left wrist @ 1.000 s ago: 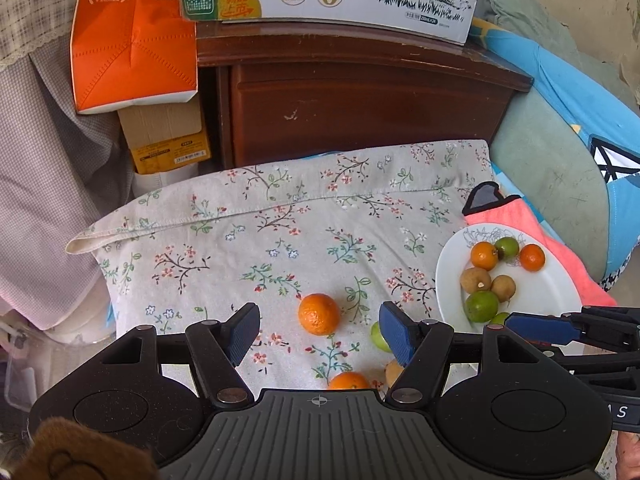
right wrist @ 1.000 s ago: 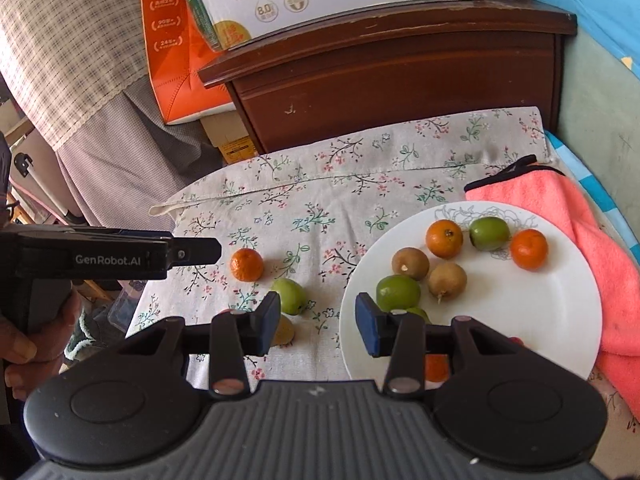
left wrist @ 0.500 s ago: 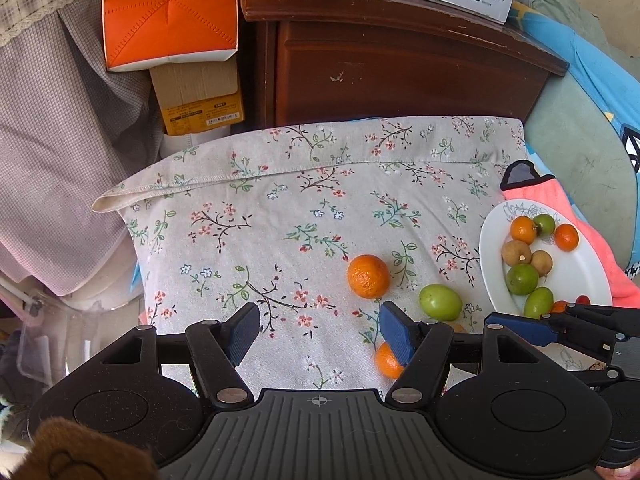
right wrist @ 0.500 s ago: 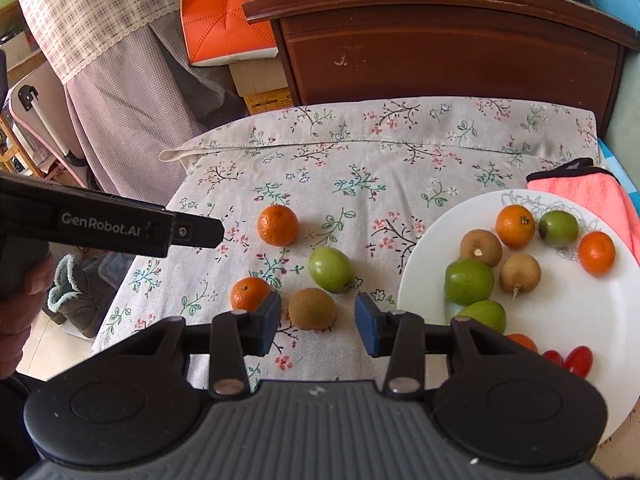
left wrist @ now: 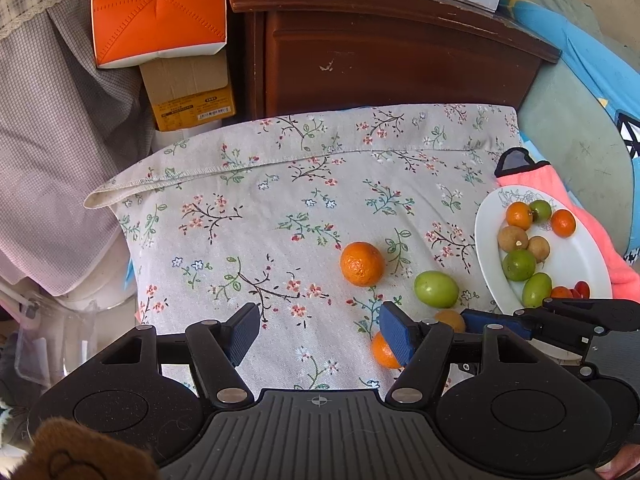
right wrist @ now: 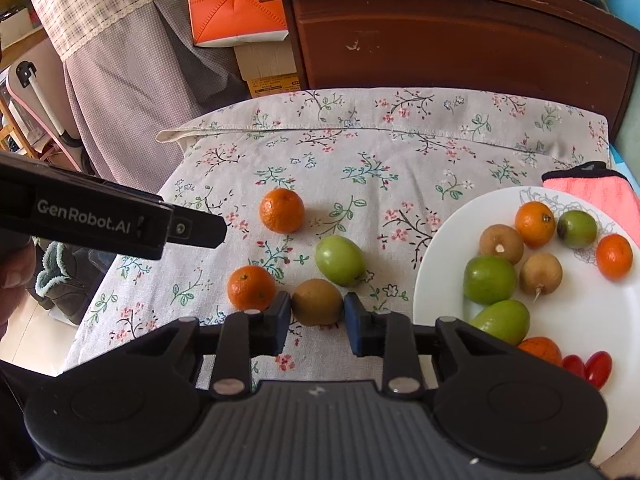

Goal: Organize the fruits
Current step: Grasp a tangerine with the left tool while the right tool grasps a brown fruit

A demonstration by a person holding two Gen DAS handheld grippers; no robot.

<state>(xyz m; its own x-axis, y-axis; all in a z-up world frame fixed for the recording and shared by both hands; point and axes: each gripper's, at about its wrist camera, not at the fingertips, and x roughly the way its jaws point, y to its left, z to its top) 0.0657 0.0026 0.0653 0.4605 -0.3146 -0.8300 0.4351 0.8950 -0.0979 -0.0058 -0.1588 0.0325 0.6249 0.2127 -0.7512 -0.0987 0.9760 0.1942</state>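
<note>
The right tool (right wrist: 316,320) has just been closing its jaws and now clamps the brown kiwi (right wrist: 317,301), which lies on the floral cloth (right wrist: 360,152) just left of the white plate (right wrist: 440,280). A green fruit (right wrist: 339,259) sits right behind the kiwi. The left tool (left wrist: 318,330) hovers half open over the cloth, holding nothing.
</note>
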